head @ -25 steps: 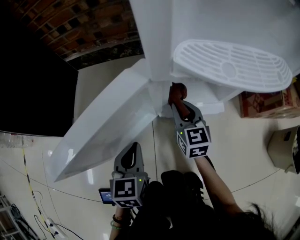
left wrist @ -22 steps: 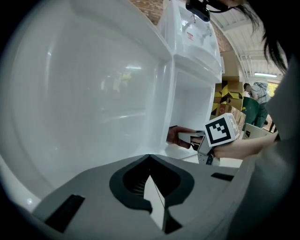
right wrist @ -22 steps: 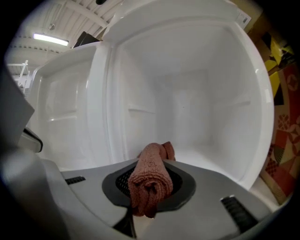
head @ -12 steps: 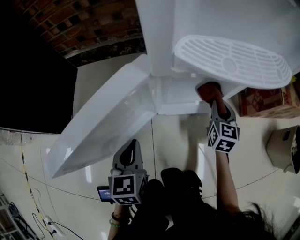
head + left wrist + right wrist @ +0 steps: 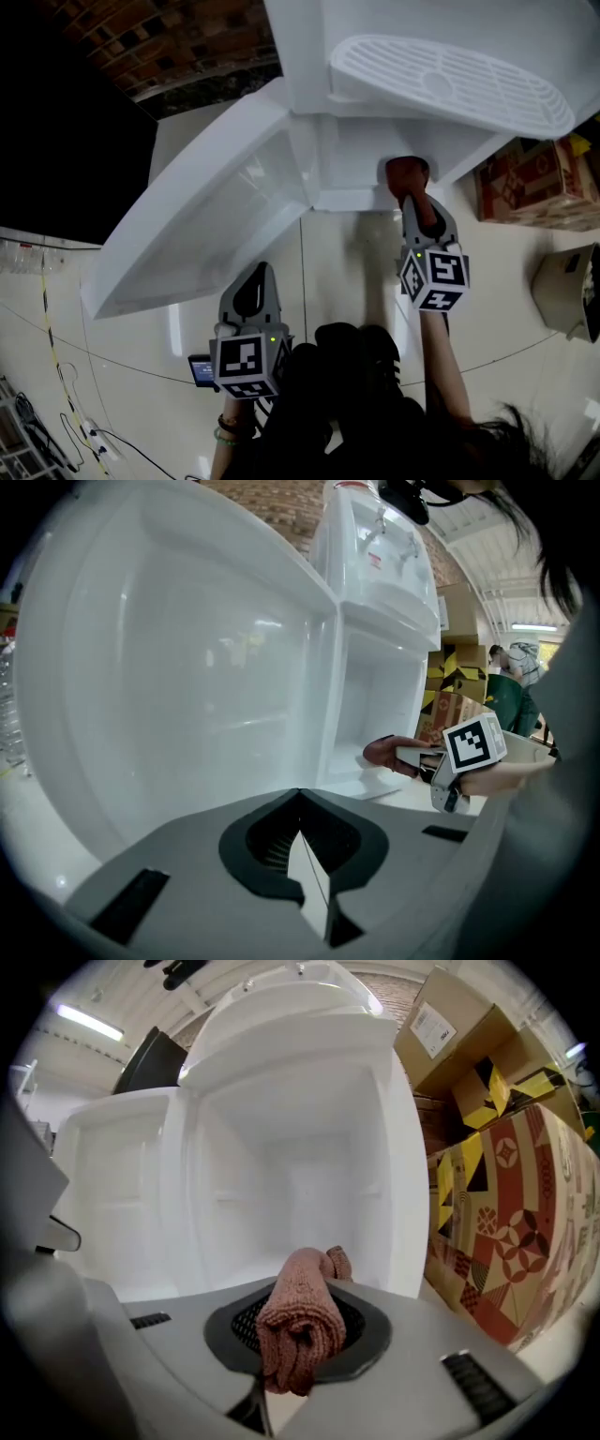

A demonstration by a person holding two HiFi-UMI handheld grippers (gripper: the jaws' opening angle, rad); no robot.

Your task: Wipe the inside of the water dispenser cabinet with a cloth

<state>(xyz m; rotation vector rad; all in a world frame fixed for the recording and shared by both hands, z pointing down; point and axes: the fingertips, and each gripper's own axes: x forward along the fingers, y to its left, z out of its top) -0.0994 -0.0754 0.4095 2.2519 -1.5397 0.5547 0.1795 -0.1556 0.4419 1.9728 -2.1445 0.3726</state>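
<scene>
Head view looks down on a glossy cream tiled floor, where a white plastic water dispenser cabinet stands with its white door swung wide. Patterned cardboard boxes sit just beside it, with a brick wall behind. At the cabinet's opening, the right tongs are clamped on a rolled reddish-brown knitted cloth, which pokes in near the right wall. Low by the door, the left tongs are pressed together, empty.

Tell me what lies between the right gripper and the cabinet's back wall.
Only the reddish cloth, pinched in the right gripper; past it the cabinet interior is bare, per the right gripper view.
</scene>
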